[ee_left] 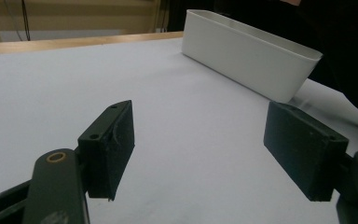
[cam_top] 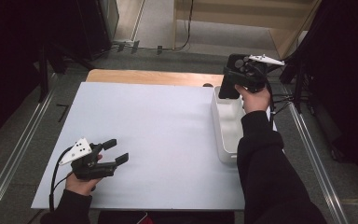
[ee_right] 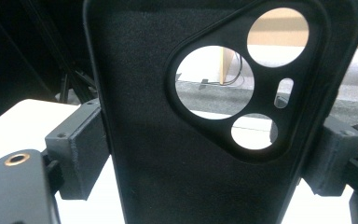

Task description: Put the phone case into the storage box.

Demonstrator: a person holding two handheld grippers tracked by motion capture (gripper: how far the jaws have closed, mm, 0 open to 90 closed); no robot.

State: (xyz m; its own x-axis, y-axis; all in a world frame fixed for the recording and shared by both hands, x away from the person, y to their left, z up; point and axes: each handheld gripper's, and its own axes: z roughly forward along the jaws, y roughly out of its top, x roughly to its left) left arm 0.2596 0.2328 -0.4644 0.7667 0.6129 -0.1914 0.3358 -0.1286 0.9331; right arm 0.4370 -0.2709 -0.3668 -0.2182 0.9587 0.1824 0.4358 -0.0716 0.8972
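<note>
White sheeting covers most of the table, matte and smooth, with a strip of pale wood bare along the far edge and grey floor beyond. At the right side stands a long white bin, a glossy plastic trough with rounded corners and thin upright walls. Over its far end the right hand-held gripper clamps a black phone case by its two long edges; the case is soft-looking, felt-lined inside, with a rounded camera cut-out pierced by three round holes and a slot. Such a flexible shell may bow or twist between the pads and slip out, or its lower end may catch on the bin's rim as the hand travels. The left hand-held gripper rests low near the front left, jaws wide apart and holding nothing.
</note>
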